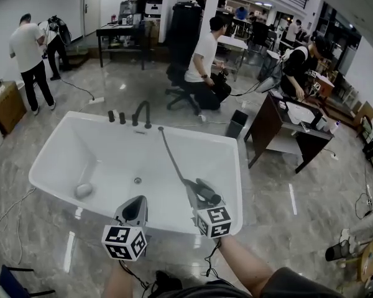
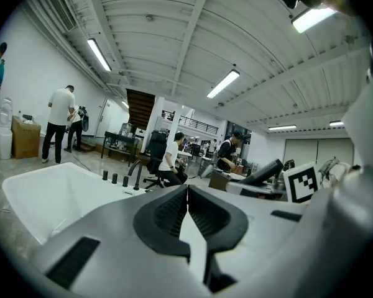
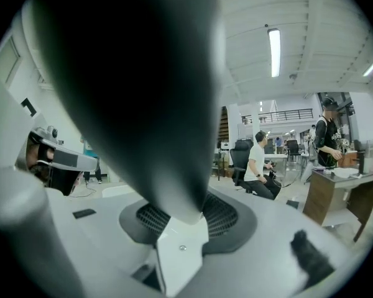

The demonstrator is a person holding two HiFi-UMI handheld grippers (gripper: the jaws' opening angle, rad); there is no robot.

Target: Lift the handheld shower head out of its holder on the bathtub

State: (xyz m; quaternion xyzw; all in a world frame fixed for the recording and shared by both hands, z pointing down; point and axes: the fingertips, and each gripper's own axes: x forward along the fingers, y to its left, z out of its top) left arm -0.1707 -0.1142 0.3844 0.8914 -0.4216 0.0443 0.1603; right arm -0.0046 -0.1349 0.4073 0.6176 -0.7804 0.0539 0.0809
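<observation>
In the head view, the right gripper (image 1: 198, 198) holds the shower head (image 1: 209, 195) over the near rim of the bathtub (image 1: 53, 160). Its hose (image 1: 171, 157) runs to the far rim by the faucet (image 1: 143, 113), and the left gripper (image 1: 134, 210) hovers just beside. In the left gripper view, the fingers are closed together and empty. In the right gripper view, the fingers clamp the dark shower head.

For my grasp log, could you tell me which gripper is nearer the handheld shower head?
Right. The right gripper is shut on the handheld shower head over the near rim of the bathtub; the left gripper, shut and empty, sits apart to its left.
</observation>
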